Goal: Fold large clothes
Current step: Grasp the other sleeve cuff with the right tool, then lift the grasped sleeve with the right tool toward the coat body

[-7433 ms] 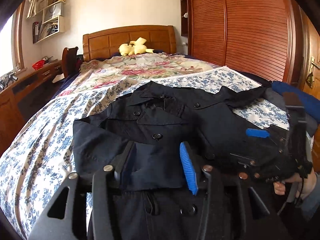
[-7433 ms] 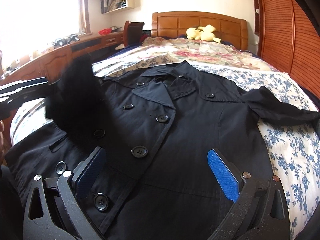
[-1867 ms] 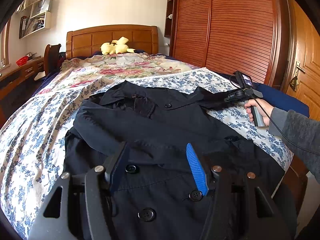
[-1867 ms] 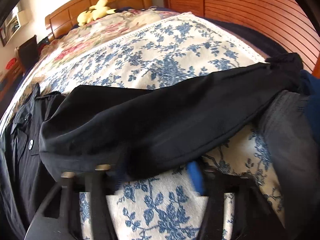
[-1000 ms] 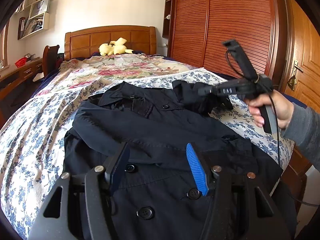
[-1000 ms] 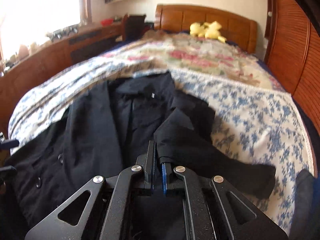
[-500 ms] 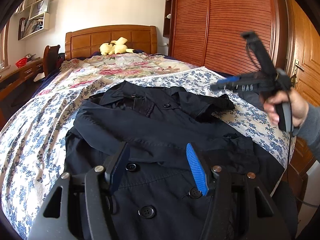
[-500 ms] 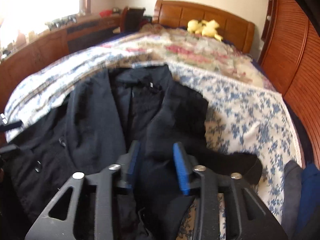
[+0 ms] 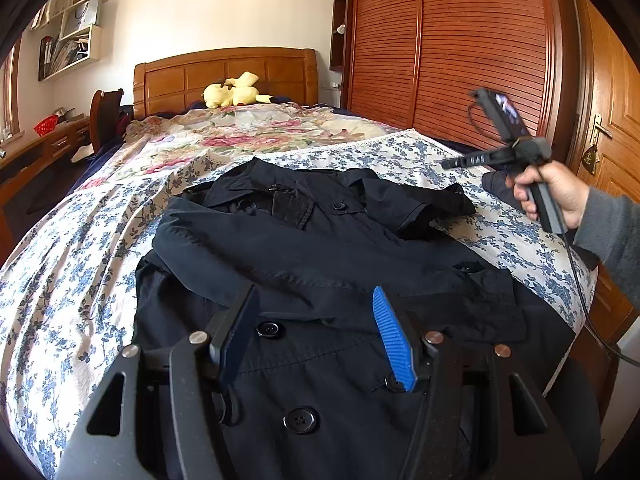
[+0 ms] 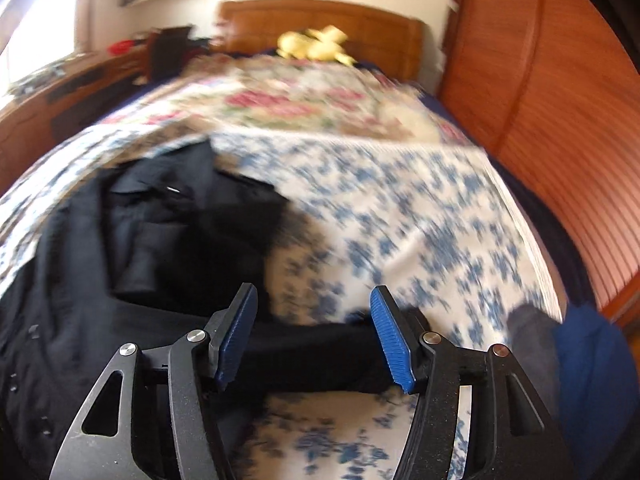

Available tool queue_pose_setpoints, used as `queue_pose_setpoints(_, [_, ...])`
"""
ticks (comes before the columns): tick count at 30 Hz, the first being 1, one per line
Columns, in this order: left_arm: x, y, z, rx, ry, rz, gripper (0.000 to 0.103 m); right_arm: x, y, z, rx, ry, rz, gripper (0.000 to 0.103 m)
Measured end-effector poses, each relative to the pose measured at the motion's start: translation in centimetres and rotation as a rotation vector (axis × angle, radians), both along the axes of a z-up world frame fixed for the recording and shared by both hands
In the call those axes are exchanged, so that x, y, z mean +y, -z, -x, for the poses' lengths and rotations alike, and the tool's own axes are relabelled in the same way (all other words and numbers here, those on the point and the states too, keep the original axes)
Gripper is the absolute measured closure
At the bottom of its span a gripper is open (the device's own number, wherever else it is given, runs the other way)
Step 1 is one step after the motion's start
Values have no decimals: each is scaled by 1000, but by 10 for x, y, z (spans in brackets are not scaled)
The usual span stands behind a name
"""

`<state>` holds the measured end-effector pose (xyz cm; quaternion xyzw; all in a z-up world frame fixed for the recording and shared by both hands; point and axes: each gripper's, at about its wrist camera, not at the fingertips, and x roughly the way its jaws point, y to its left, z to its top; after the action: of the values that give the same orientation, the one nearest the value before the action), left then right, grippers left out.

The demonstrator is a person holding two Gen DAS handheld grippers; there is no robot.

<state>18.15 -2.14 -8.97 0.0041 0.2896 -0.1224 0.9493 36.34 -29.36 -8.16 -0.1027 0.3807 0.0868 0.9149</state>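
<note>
A black double-breasted coat [image 9: 320, 248] lies face up on the flowered bed cover [image 9: 72, 248]. Its left sleeve is folded across the chest, and its right sleeve [image 9: 416, 208] lies doubled back near the collar. My left gripper [image 9: 316, 300] hovers open over the buttoned lower front, with nothing between its blue pads. A hand holds my right gripper [image 9: 460, 162] in the air off the coat's right side. In the blurred right wrist view the right gripper [image 10: 314, 300] has its jaws opening and empty, above the coat [image 10: 120, 240] and the cover [image 10: 400, 208].
A yellow plush toy [image 9: 236, 94] sits by the wooden headboard. A louvred wardrobe [image 9: 460, 60] and a door [image 9: 608, 132] stand along the right. A desk and chair [image 9: 104, 120] are on the left. Grey and blue clothes [image 10: 592, 360] lie at the bed's right edge.
The right gripper carried the right sleeve over onto the coat, opened and let it drop, then drew back to the right. The left gripper stayed where it was.
</note>
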Motion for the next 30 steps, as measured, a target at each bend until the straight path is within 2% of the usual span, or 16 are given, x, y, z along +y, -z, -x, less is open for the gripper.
queue_pose_setpoints(10, [0,1,-1,2,3,-3,45,-63,72,-29,157,169,29,41])
queue_pose_setpoints(16, [-1,2,-3,6,4,-7,45,-77,105,-39,240,211,7,30])
queue_pose_setpoints(19, [-1,2,-4,7,4,-8,45,-78,110,-37,231,214,3,26])
queue_pose_setpoints(24, [-2,1,-4,6,2,-8,45,-73,114,-31,201,206,20,26])
queue_pose_setpoints(27, [-1,0,-4,3,4,-5,45,-67,113,-24,193,164,10,48])
queue_pose_setpoints(28, [-1,0,-4,3,4,-5,45,-64,112,-23,200,142,2,64])
queue_pose_setpoints(30, [0,-1,-2,-1,3,-1,45,-56,108,-18,199,107,23,73])
